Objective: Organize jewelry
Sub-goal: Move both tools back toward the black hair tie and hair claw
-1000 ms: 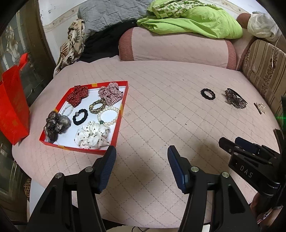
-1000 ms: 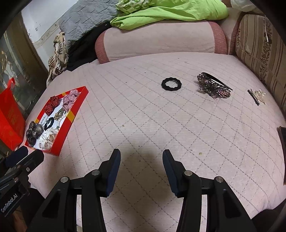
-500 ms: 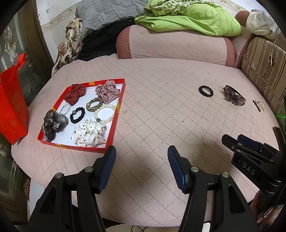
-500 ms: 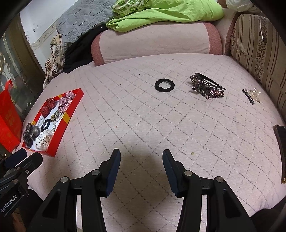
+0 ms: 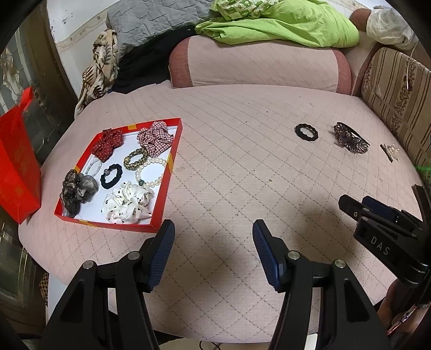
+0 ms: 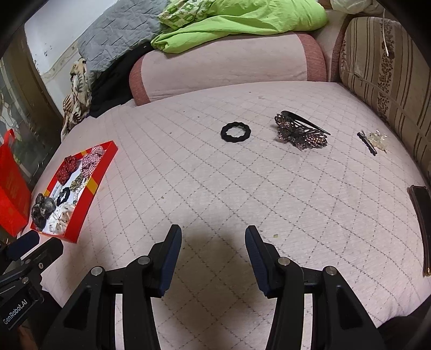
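Jewelry lay in two groups on the pink quilted bed [image 6: 215, 188]. A red tray [image 5: 164, 188] at the left side held most of it: a red dotted scrunchie [image 5: 107, 141], a plaid scrunchie [image 5: 156, 137], a gold-brown hair tie [image 5: 135, 159], a black hair tie [image 5: 111, 176], a pearl bracelet [image 5: 150, 172], a grey-brown scrunchie [image 5: 76, 191] and a white dotted scrunchie [image 5: 128, 203]. Well apart from the tray, toward the far right of the bed, three pieces lay loose in a row: a black ring hair tie [image 6: 236, 132], a dark jewelled hair clip [image 6: 300, 134] just to its right, and a small black pin with a clear ornament [image 6: 373, 140] near the striped cushion [image 6: 385, 88]. The left tongs [image 5: 212, 242] hung above bare quilt just right of the tray's near corner, their blue pads apart with nothing between them. The right tongs [image 6: 212, 242] hung over the near middle of the bed, likewise apart and holding nothing, with the loose pieces well ahead of them. Each tool showed at the edge of the other's view. A pink bolster [image 6: 223, 70] lay across the far end of the bed, with green bedding [image 6: 242, 24] heaped on it and a grey quilt [image 6: 115, 40] beside. A red bag [image 5: 16, 161] stood off the left edge of the bed, beside the tray.
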